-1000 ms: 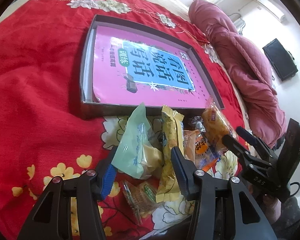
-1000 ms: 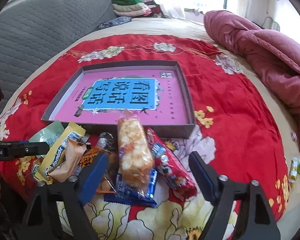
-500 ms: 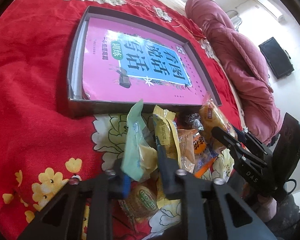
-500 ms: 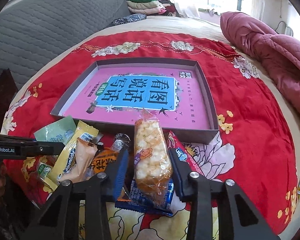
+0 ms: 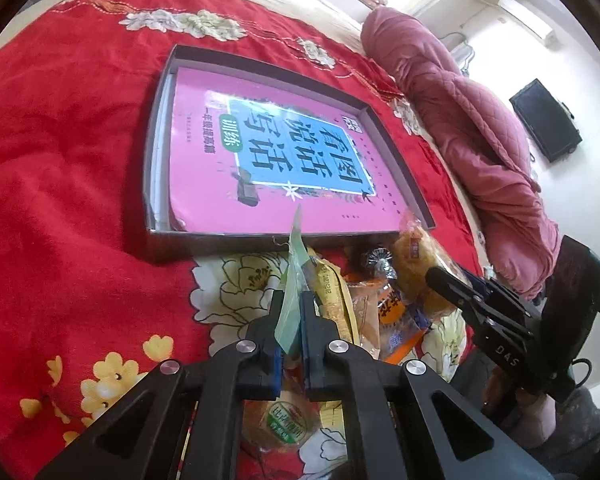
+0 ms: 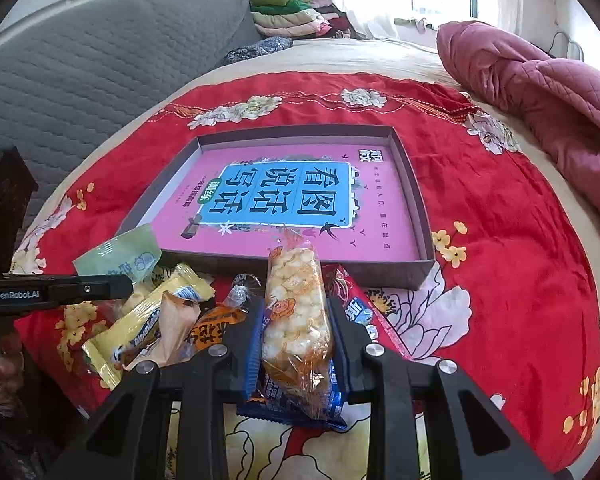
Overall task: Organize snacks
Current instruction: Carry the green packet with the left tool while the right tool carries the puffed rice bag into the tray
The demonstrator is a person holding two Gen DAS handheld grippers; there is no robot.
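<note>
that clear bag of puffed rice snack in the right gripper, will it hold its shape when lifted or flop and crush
The puffed rice bag looks like a fairly stiff block, so it will likely stay straight. It seems light for its bulk. The right gripper squeezes its sides, and the airy pieces could crumble under a hard grip; the glossy film may slip.

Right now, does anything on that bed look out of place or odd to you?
The snacks lie in a jumbled heap on the red blanket, none in the grey box. The box holds only a pink book, which seems odd for snack storage. The green packet and the rice-puff packet are each pinched between jaws.
</note>
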